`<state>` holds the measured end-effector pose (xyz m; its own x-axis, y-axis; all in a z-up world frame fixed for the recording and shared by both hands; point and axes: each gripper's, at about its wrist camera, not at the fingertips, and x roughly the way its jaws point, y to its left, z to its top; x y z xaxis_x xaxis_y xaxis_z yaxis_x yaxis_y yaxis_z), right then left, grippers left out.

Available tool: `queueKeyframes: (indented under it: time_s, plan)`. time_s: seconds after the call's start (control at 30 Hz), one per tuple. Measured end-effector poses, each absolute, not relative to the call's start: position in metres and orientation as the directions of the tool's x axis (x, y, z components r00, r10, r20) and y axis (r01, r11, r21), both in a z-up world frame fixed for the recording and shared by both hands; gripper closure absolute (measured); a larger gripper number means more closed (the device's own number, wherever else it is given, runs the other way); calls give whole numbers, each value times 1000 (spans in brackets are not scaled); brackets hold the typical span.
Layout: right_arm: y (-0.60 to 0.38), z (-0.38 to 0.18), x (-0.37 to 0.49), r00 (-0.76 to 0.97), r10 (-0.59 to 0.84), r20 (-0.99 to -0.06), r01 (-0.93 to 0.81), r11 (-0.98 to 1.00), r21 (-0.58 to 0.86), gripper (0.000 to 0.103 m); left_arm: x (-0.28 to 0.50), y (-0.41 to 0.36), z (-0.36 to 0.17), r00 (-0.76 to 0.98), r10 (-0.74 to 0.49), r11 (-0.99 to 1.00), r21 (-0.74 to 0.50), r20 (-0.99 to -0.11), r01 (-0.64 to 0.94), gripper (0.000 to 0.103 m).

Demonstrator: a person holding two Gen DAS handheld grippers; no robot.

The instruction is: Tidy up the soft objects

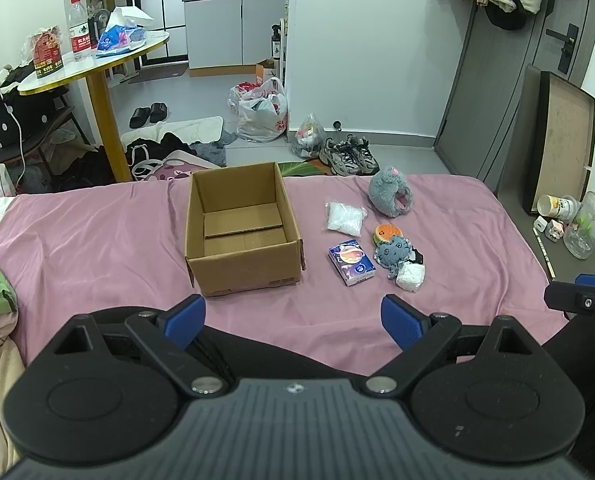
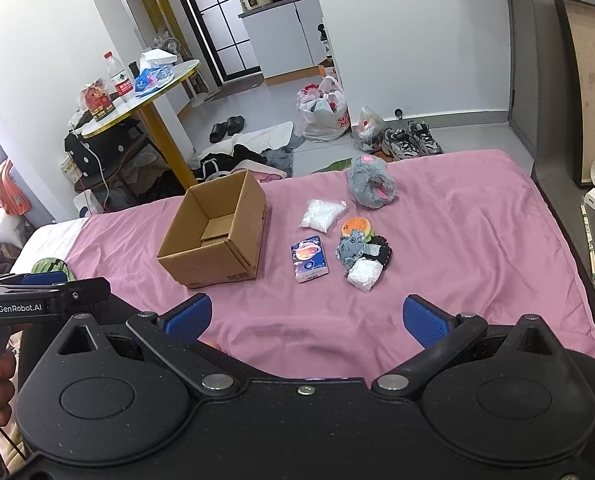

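Evidently nothing is packed yet: both the left gripper (image 1: 293,318) and right gripper (image 2: 307,320) hover wide, empty, short of the cardboard box (image 1: 242,228), so next comes reaching for the tissue pack (image 1: 352,262) right of it.

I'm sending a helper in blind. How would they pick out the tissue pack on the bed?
On the pink bedsheet, find the open cardboard box; the soft things lie in a cluster to its right. The tissue pack is the cluster's item nearest the box's front corner. It alone is a flat blue and purple rectangle with printed pictures, unlike the fuzzy grey toys and white bags around it.
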<state>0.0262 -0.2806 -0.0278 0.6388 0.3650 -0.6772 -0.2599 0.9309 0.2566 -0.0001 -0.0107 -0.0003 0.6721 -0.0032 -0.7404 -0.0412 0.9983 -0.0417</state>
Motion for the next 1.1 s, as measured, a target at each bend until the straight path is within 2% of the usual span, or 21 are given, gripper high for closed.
queueKeyframes:
  time_s: [0.5, 1.1]
  plan:
    - [-280, -28, 25, 627, 383, -678, -268, 924, 274, 0, 12, -8, -10, 660, -2, 998, -47, -751, -51, 9]
    - [-299, -62, 71, 581, 388, -716, -167, 917, 361, 0, 63, -21, -54, 606, -60, 994, -101, -793, -33, 9]
